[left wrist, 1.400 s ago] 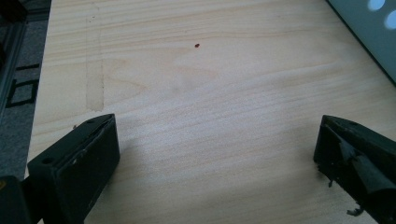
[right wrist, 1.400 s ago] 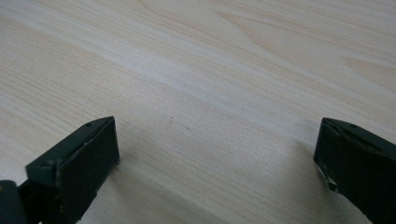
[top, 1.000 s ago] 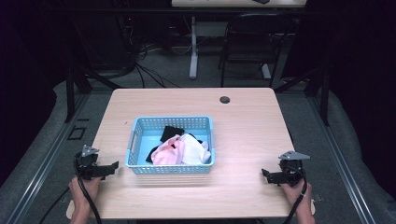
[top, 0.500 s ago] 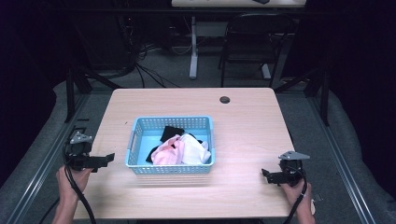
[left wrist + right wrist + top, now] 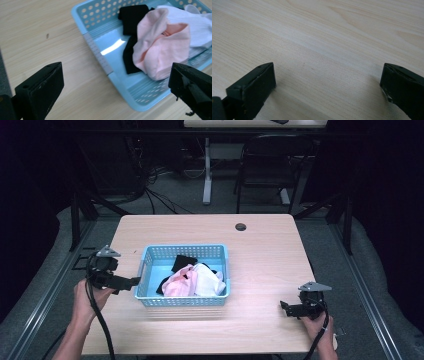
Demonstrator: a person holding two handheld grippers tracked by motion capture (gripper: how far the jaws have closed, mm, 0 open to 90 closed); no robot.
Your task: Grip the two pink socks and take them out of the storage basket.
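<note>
Pink garment (image 5: 160,52) heaped in blue basket (image 5: 150,265), just right of left hand-held gripper (image 5: 134,282), jaws apart; right hand-held gripper (image 5: 284,306) well apart, likewise spread.

Your left gripper (image 5: 131,282) is matte black and boxy, with a grey three-cornered plate (image 5: 107,252) on top and a thick black cable (image 5: 100,320) trailing back along your bare forearm. Your right gripper (image 5: 284,306) matches it: black body, grey plate (image 5: 314,286), black cable (image 5: 320,337). Up close, your jaws are blocky black pads with scuffed edges, each with a small round hole near the top.
</note>
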